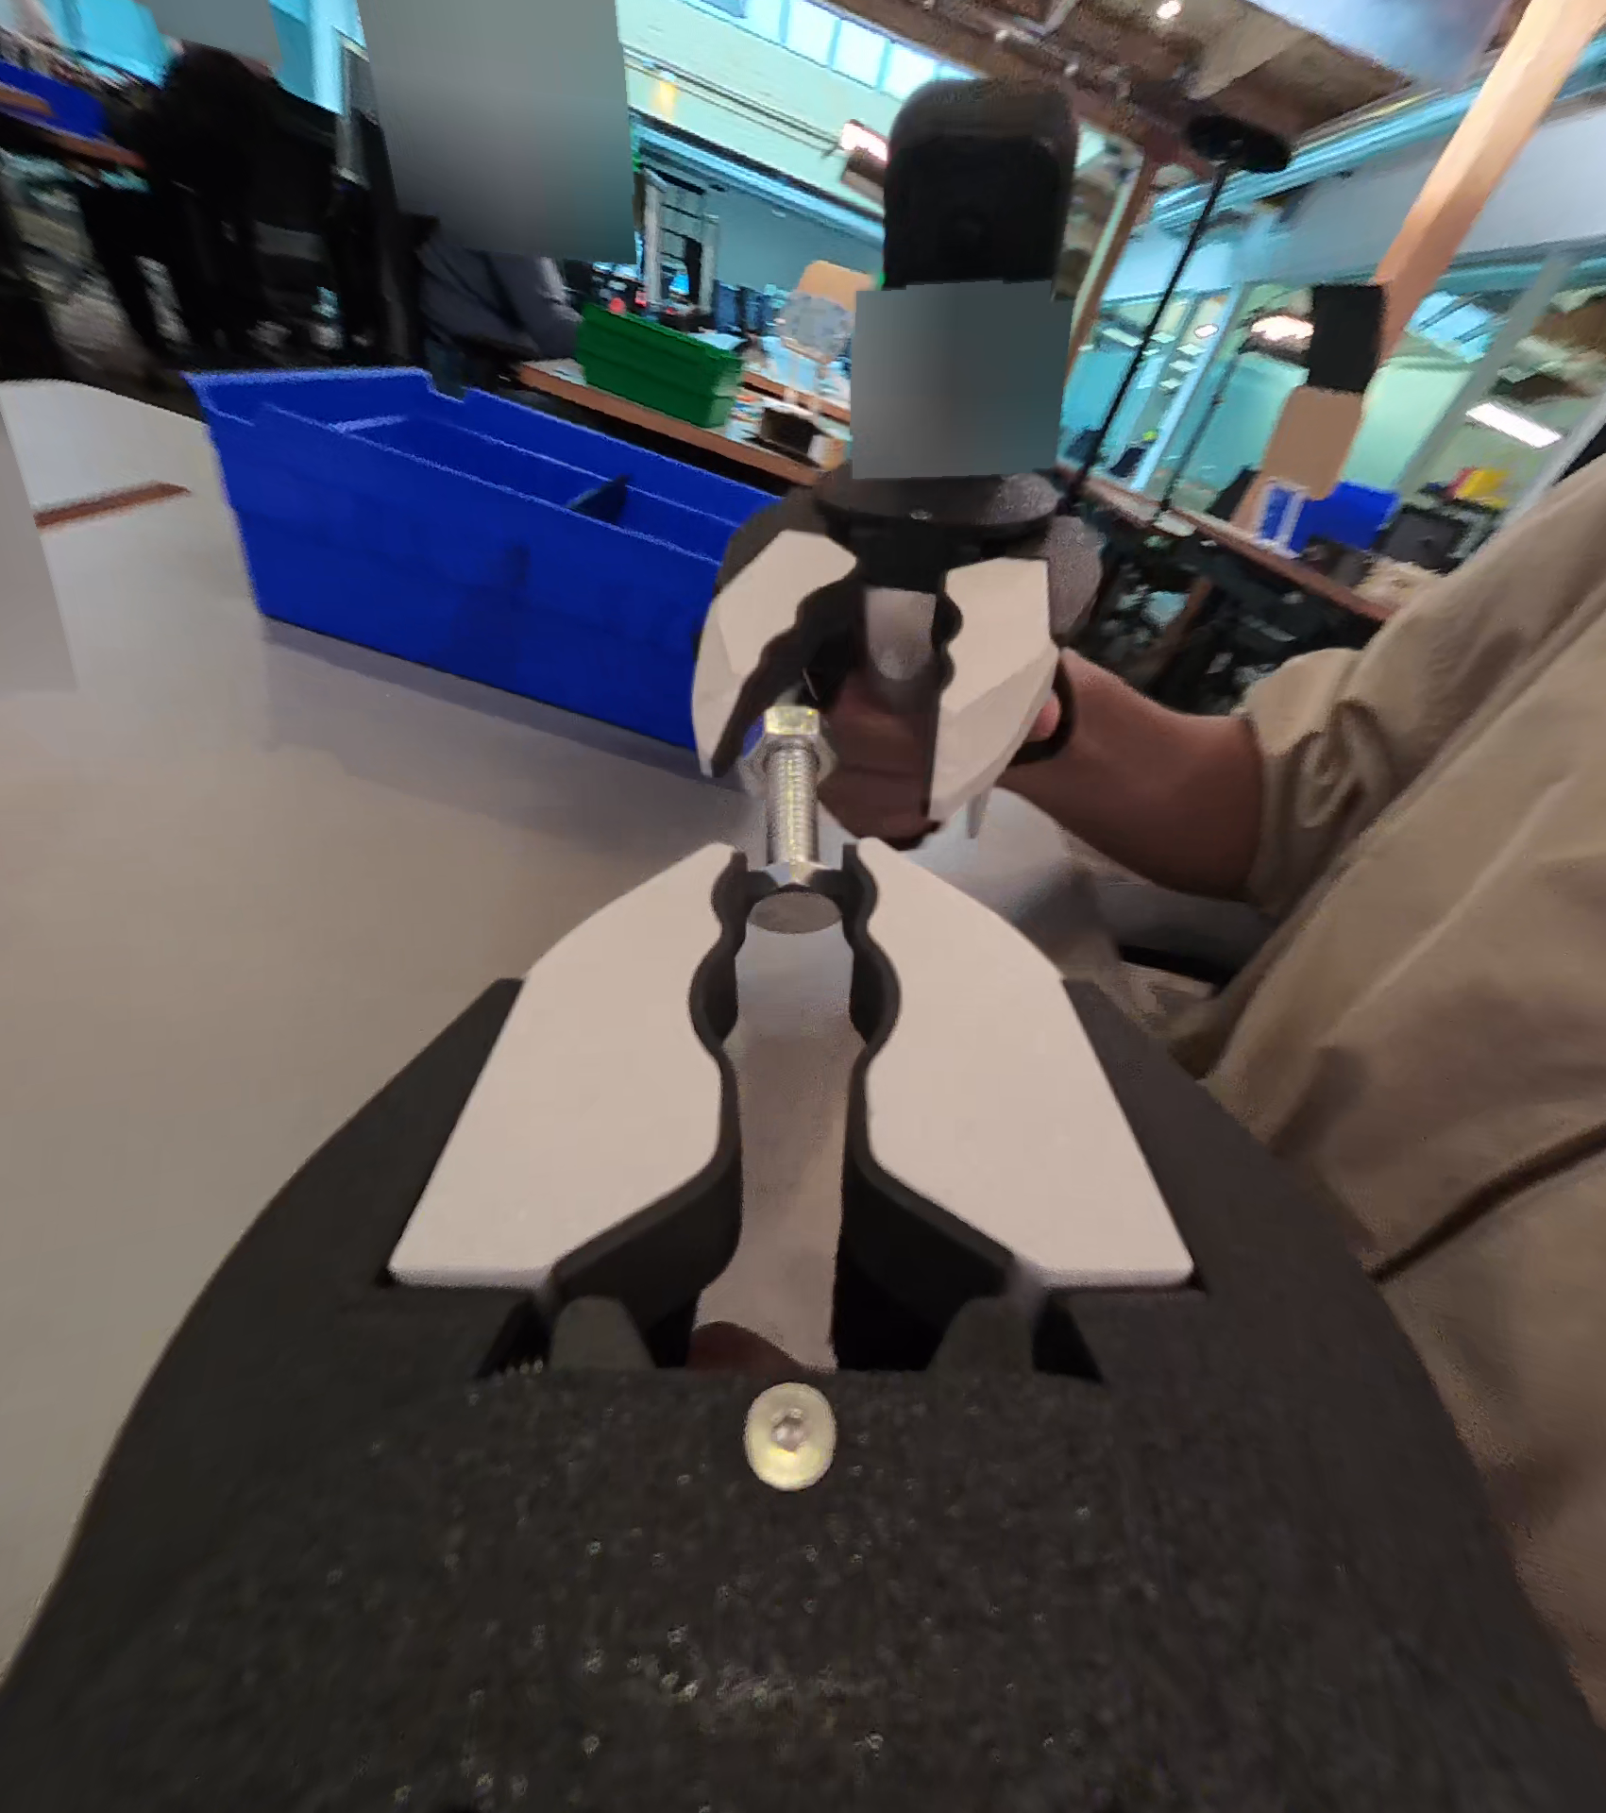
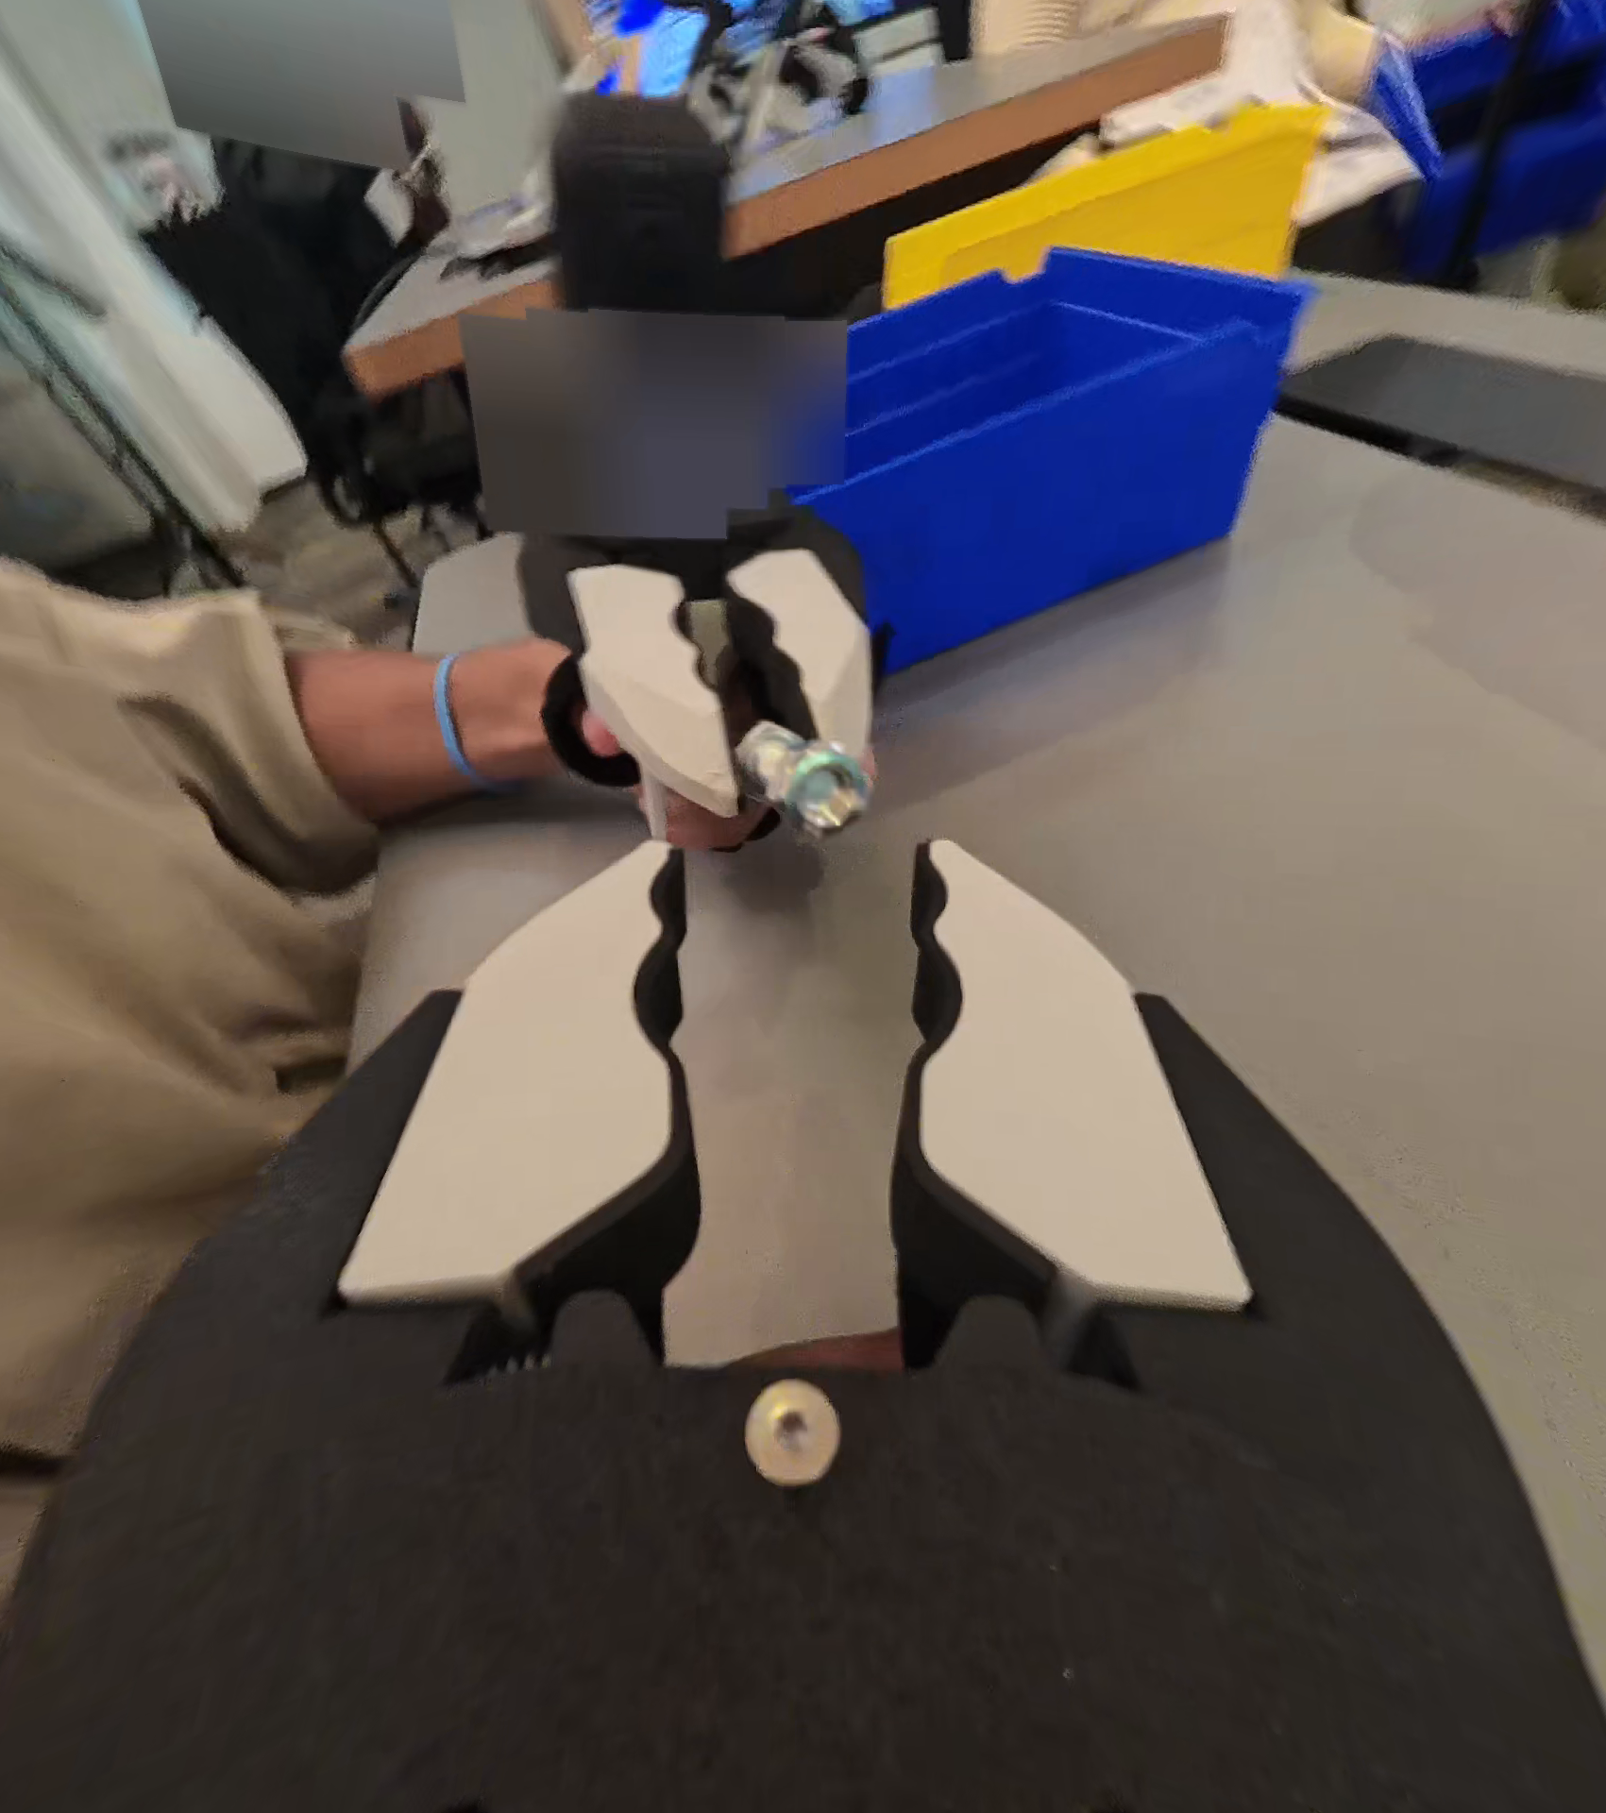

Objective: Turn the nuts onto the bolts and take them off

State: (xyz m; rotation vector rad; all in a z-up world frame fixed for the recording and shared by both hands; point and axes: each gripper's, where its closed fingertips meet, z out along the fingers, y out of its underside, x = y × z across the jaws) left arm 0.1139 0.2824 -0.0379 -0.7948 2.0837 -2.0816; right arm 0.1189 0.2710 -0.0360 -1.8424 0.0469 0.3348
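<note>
1. I am holding the bolt [image 1: 791,819] in the left gripper [image 1: 794,888]; its fingers are clamped on the bolt head at the tips, with the threaded shank pointing away from that camera, towards the right gripper [image 2: 794,863]
2. The nut [image 1: 791,728] is sitting on the far end of the shank; in the right wrist view it is showing end-on as a hex ring around the bolt tip [image 2: 823,780]. I am not able to tell how many threads it is engaged on
3. The right gripper's fingers are standing wide apart with nothing between them; only grey table [image 2: 1269,932] is showing through the gap. In the left wrist view one of its fingers [image 1: 750,638] is sitting just beside the nut, and I cannot say whether it is touching
4. My reading of the step: I am between turns on the nut, with the right gripper released and lining up for a fresh bite. Whether I am threading on or backing off is not something these views are settling
5. The next move is calling for the right fingers to come around the nut's flats, squared to the bolt axis, then close and twist while the left grip is staying firm on the head
6. A blue bin [image 1: 475,530] is standing on the table behind, well apart from the work
</note>
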